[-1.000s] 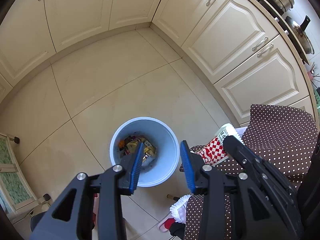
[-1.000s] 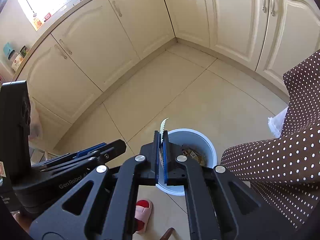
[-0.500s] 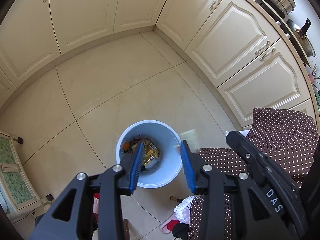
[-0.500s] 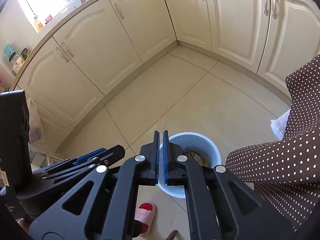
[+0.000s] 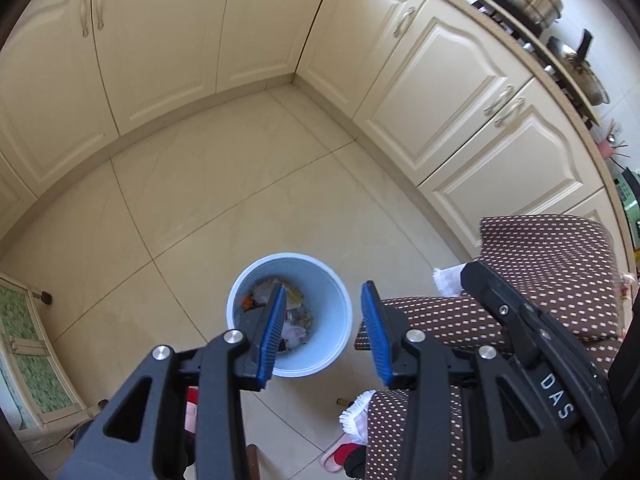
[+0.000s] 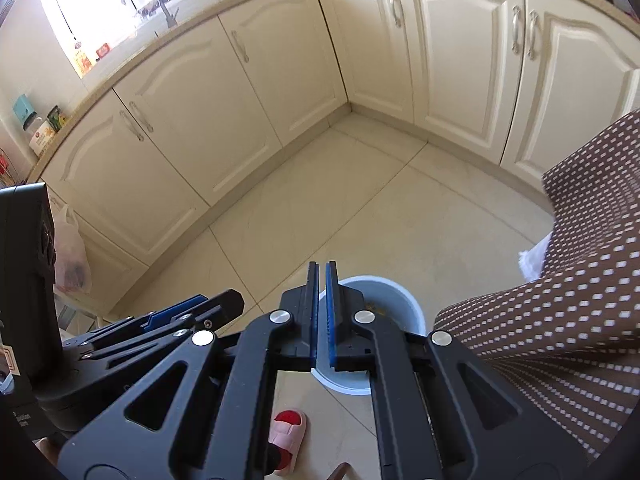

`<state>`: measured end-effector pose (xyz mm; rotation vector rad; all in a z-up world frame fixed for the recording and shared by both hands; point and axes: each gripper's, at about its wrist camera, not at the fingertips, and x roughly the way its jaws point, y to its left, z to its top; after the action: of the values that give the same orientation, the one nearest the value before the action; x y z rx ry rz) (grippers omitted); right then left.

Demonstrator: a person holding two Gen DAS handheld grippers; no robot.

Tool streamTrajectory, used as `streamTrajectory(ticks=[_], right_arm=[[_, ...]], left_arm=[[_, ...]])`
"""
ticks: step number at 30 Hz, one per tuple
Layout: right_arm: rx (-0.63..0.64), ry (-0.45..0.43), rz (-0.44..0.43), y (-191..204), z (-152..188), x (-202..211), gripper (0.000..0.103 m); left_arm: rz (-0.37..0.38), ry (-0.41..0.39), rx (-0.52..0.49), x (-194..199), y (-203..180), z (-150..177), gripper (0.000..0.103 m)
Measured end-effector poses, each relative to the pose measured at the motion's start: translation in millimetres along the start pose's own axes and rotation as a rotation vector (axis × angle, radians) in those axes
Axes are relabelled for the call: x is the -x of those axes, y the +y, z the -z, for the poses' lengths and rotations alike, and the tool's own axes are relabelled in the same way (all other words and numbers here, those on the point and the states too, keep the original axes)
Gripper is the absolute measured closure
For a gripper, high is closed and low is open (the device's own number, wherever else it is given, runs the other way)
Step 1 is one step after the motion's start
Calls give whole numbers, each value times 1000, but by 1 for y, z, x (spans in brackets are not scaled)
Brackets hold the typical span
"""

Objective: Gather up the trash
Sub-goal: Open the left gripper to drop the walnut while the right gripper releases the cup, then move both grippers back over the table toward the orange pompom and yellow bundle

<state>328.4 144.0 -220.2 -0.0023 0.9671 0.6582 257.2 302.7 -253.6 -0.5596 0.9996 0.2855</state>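
Both tongs we hold above the blue bin (image 5: 320, 344) with trash (image 5: 294, 316): left tongs (image 5: 322, 334) open and empty, right tongs (image 6: 322, 312) closed on nothing.

Bin (image 6: 404, 300) half behind fingers (image 6: 310, 312)

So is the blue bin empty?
No, the bin on the floor has crumpled wrappers and other scraps lying at its bottom.
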Motion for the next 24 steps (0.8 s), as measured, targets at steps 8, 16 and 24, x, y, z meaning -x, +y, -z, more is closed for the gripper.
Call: streamTrajectory(ticks=[8,16,24], right_arm=[[6,-126,21,-10,-2,83,99],[-23,-268,86,-46,1,181,99],[-121,-393,224,-131,18,280,97]], left_arm=[[44,-107,-85,66,-54,11,61],[111,-190,-226,123,-137,34,56],[218,-199,-411,148,-255,63,44]])
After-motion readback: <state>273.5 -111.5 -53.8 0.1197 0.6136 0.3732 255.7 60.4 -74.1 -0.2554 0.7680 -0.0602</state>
